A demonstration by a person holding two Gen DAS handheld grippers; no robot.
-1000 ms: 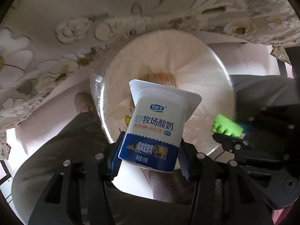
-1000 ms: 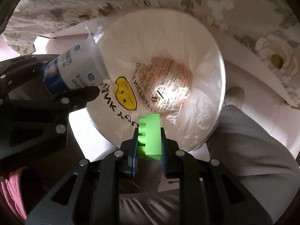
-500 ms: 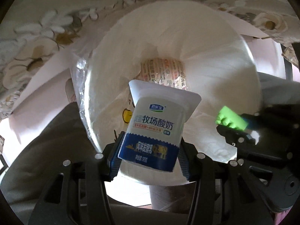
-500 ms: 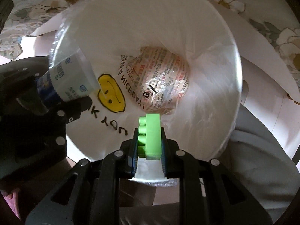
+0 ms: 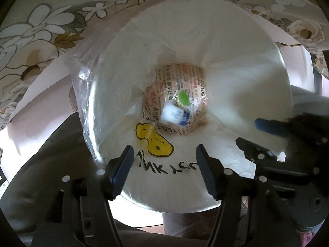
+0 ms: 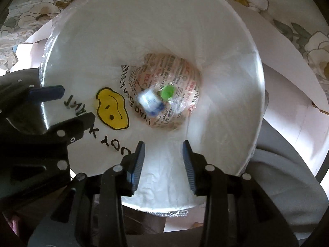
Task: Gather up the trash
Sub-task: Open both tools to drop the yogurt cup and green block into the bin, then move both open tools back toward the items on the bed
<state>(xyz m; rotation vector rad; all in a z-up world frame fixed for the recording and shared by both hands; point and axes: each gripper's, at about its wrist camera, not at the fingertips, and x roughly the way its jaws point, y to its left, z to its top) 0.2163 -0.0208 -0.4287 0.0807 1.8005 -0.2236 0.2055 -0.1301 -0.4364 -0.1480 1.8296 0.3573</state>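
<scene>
A white trash bin lined with a clear bag bearing a yellow smiley fills both views, also in the right wrist view. Deep inside lie the white and blue yogurt cup, blurred, and the green toy brick, on a crumpled printed wrapper. My left gripper is open and empty above the bin's near rim. My right gripper is open and empty above the bin too. Each gripper shows at the other view's edge.
A floral cloth hangs behind the bin. Grey trouser legs flank the bin on both sides. Pale floor shows around it.
Both grippers opened over the bin. The yogurt cup left my left gripper and the green brick left my right gripper; both now lie or fall at the bin's bottom.
</scene>
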